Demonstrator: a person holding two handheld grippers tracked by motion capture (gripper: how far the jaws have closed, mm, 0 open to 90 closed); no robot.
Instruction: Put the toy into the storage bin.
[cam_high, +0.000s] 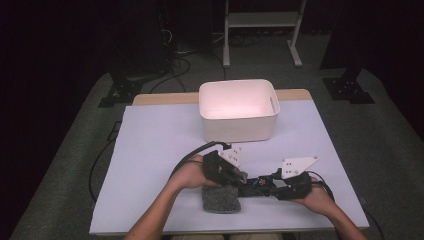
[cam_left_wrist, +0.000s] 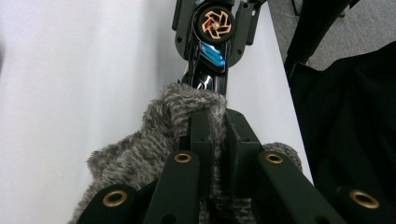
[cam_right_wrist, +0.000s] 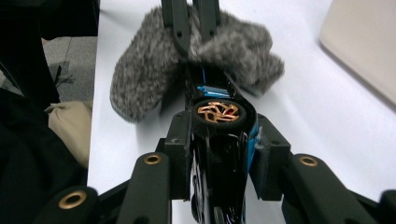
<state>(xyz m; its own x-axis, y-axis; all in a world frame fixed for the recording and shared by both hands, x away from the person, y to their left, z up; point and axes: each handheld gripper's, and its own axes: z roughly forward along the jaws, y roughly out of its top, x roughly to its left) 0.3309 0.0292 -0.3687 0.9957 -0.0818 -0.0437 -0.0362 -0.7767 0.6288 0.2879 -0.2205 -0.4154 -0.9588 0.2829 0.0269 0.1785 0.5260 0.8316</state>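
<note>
Toy car (cam_right_wrist: 219, 135) nose hidden inside fuzzy grey cloth (cam_left_wrist: 154, 135)

Table (cam_high: 150, 150) sits centre, white sheet on top, w/ a strip of bare wood edge (cam_high: 165, 98) showing at the far side. Grey carpet floor (cam_high: 390, 150) all round it. Far centre, a white frame stand (cam_high: 260, 20) on two legs, feet planted on the carpet. Black cables (cam_high: 175, 60) tangled far left, one more cable (cam_high: 97, 165) trailing down the left side of the table. Black base plates on the floor: one far left (cam_high: 120, 92), one far right (cam_high: 347, 87). Room beyond is v. dark, walls can't be made out; light falls mostly on the tabletop.
</note>
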